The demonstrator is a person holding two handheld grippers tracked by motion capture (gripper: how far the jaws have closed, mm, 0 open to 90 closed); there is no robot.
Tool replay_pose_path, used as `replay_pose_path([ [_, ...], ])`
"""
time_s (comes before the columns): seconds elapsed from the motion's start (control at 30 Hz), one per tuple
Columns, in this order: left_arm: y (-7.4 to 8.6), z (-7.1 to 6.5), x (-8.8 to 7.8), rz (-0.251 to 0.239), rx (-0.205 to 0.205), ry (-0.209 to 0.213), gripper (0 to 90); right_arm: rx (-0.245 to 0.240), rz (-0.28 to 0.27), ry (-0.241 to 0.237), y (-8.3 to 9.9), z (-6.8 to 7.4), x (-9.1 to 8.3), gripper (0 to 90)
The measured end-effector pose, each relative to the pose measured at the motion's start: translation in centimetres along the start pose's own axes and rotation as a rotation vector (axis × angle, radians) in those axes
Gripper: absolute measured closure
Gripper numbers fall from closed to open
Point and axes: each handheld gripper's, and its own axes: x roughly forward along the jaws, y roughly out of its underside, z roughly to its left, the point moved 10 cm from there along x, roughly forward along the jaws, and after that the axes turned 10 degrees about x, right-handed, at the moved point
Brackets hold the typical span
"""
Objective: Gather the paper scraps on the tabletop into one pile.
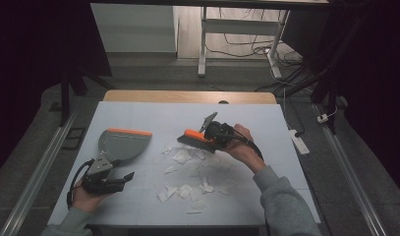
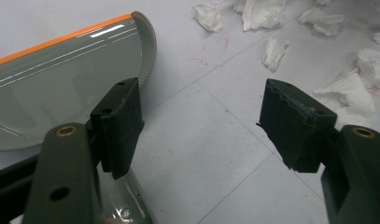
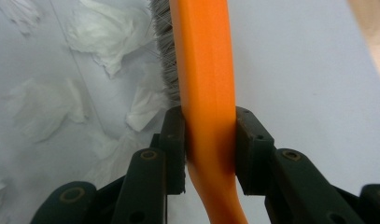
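Brush (image 3: 204,70), orange-backed with grey bristles, clamped in right tool (image 3: 210,140); left tool (image 2: 201,126) gapes empty.

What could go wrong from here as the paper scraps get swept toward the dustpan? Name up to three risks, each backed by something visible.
1. The left gripper is open and holds nothing, so the dustpan lies unheld and may slide when scraps are pushed at it.
2. The paper scraps are light and widely scattered; a quick stroke could flick some off the table.
3. The right gripper is shut on the brush at its narrow orange handle, which might twist under pressure.
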Motion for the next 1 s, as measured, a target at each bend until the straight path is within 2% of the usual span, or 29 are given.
replay_pose_path([
  [0.1, 0.0, 0.0, 0.0, 0.001, -0.002, -0.002, 30.4, 0.048, -0.056, 0.003, -0.2, -0.6, -1.2, 68.0],
  [0.13, 0.0, 0.0, 0.0, 0.002, -0.003, -0.003, 30.4, 0.079, -0.081, 0.015, -0.5, -1.3, -1.7, 68.0],
  [0.33, 0.0, 0.1, 0.1, 0.003, -0.004, -0.004, 30.4, 0.109, -0.103, 0.060, -1.7, -2.7, -1.5, 68.0],
  [0.47, 0.0, 0.1, 0.1, 0.003, -0.005, -0.003, 30.4, 0.089, -0.063, 0.084, -3.3, -3.4, 0.2, 68.0],
  [0.53, 0.0, 0.1, 0.0, 0.001, -0.004, -0.002, 30.4, 0.074, -0.024, 0.099, -4.4, -3.9, 2.0, 68.0],
  [0.57, 0.1, 0.1, 0.0, 0.001, -0.004, -0.002, 30.4, 0.074, -0.024, 0.099, -4.4, -3.9, 2.0, 68.0],
  [0.73, 0.1, 0.1, 0.2, 0.000, -0.005, 0.004, 30.4, 0.038, 0.043, 0.148, -6.0, -4.8, 4.6, 68.1],
  [0.9, 0.1, 0.1, 0.1, -0.006, -0.006, 0.012, 30.4, 0.005, 0.095, 0.152, -5.8, -4.8, 5.8, 68.1],
  [0.93, 0.1, 0.1, 0.1, -0.008, -0.008, 0.012, 30.4, -0.006, 0.092, 0.149, -5.8, -4.6, 5.8, 68.1],
  [0.97, 0.1, 0.2, 0.1, -0.008, -0.006, 0.011, 30.4, -0.033, 0.101, 0.114, -5.7, -4.0, 5.7, 68.1],
  [1.0, 0.1, 0.2, 0.1, -0.009, -0.007, 0.011, 30.4, -0.060, 0.106, 0.115, -5.6, -3.7, 5.6, 68.1],
])
